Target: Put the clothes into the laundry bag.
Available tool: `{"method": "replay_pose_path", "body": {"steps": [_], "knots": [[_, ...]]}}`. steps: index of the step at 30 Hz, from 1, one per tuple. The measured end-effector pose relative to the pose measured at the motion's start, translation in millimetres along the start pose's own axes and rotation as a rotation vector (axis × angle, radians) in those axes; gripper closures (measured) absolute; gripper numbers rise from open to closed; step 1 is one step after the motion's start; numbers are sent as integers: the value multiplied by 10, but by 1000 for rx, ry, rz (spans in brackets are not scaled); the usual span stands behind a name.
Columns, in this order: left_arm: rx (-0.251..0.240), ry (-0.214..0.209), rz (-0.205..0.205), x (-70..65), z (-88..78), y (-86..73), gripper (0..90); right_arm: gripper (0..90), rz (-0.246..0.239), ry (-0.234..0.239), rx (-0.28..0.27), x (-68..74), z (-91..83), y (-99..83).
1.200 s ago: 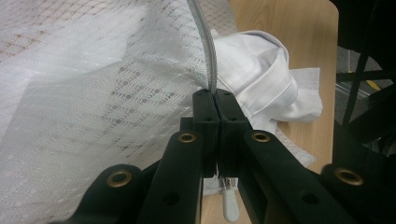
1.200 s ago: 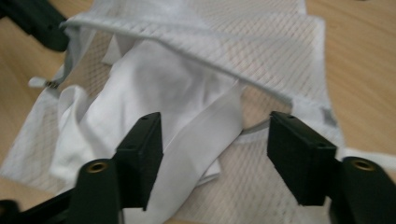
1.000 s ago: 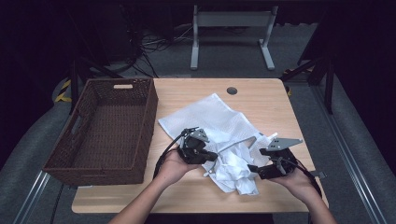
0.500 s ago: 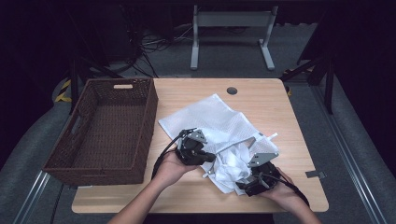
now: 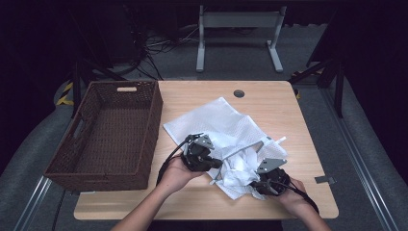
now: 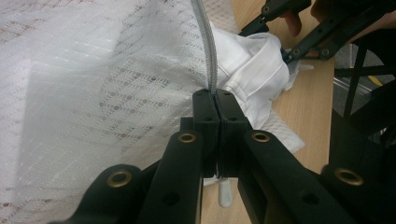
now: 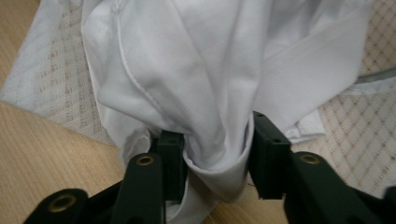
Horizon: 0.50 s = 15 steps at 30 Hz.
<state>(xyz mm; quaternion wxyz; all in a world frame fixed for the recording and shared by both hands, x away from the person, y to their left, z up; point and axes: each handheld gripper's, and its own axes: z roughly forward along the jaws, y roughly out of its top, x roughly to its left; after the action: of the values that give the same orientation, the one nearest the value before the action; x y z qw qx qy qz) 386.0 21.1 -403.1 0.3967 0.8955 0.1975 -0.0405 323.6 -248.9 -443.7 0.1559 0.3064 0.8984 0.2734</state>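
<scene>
High view is showing two: left hand-held gripper (image 5: 217, 163) pinching one cord (image 6: 208, 51) tight, right hand-held gripper (image 5: 254, 184) just closing on one white cloth (image 7: 201, 70).

From above the person's side we look forward and down on the table (image 5: 293, 103), with the basket (image 5: 113, 132) at left of frame and the floor beyond at the top. Our left gripper view sits very close, looking along its jaws into the mesh bag (image 6: 93, 84). Our right gripper view looks equally close into the white cloth (image 7: 196, 70). All three views share that cloth and the bag.
</scene>
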Motion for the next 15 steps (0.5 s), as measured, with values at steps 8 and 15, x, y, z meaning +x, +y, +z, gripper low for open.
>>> {"method": "replay_pose_path", "body": {"steps": [8,15], "knots": [[12,-2,16,-34,23,10,890,753,37,17,-29,-73,-86,11],[10,-5,18,-61,17,10,890,759,89,40,-101,-152,-163,108]]}}
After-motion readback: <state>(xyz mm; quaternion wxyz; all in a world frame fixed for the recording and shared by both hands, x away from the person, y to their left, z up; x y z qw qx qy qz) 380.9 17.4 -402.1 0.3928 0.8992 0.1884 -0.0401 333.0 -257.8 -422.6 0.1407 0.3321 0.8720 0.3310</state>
